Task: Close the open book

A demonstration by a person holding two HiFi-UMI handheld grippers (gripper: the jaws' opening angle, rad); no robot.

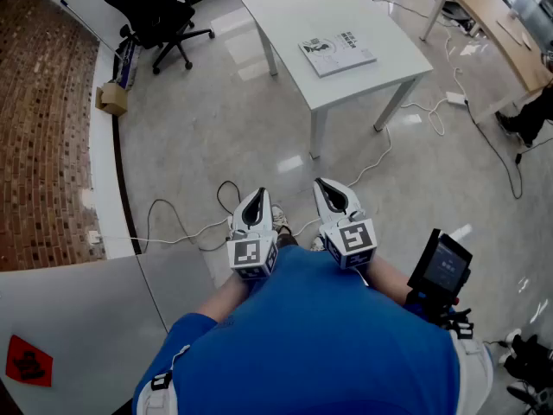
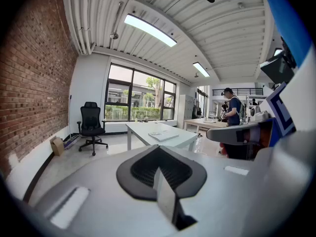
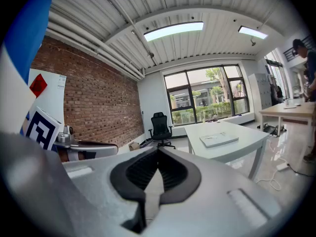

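Approach step: the left gripper (image 1: pixel 259 194) and right gripper (image 1: pixel 320 184), both clenched empty, are well short of the table (image 1: pixel 294 7). Next, walk up to its book (image 1: pixel 337 52).

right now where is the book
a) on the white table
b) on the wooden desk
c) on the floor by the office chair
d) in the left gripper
a: the book lies flat on the white table, well ahead of the left gripper and the right gripper, which are both shut with nothing in them.
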